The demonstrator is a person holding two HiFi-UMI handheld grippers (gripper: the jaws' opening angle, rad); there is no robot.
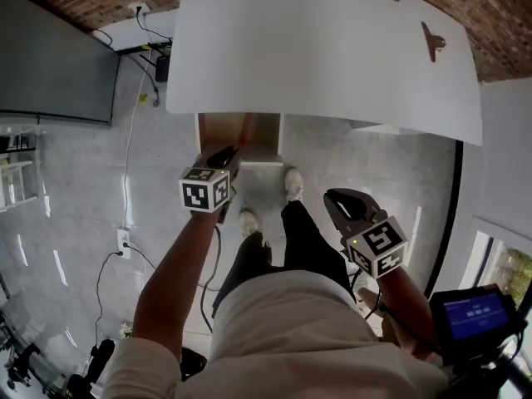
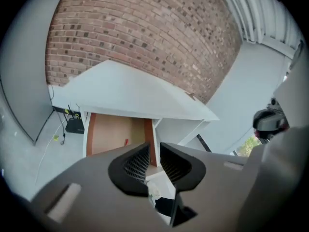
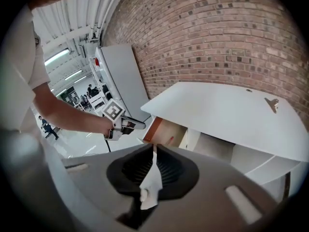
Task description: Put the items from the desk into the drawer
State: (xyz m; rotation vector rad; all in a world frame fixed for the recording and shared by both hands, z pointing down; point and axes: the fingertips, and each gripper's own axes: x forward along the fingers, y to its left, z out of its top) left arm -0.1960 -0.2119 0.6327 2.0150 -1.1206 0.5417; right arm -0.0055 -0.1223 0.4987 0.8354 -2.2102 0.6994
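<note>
- Where the person stands facing the white desk (image 1: 316,48), the drawer (image 1: 218,133) under its near edge hangs open, showing a brown wooden floor.
- Small red item (image 1: 244,125): lies inside the drawer, towards its right wall; too small to identify.
- Brown aeroplane-shaped item (image 1: 432,40): lies flat on the desktop near its right end, well apart from the drawer and from both grippers.
- Left gripper (image 1: 226,155): held out on a straight arm just at the drawer's front edge. Its fingers stand a narrow gap apart with nothing between them; only pale floor and a shoe (image 1: 248,220) show through the gap.
- Right gripper (image 1: 335,199): held back beside the person's right leg, well short of the desk and pointing towards it. Its fingertips are drawn together, leaving a bare sliver of pale floor visible between the pads, and they grip nothing.
- Background: brick wall (image 3: 227,37) behind the desk; a black router (image 1: 161,65) on the floor at the desk's left.
</note>
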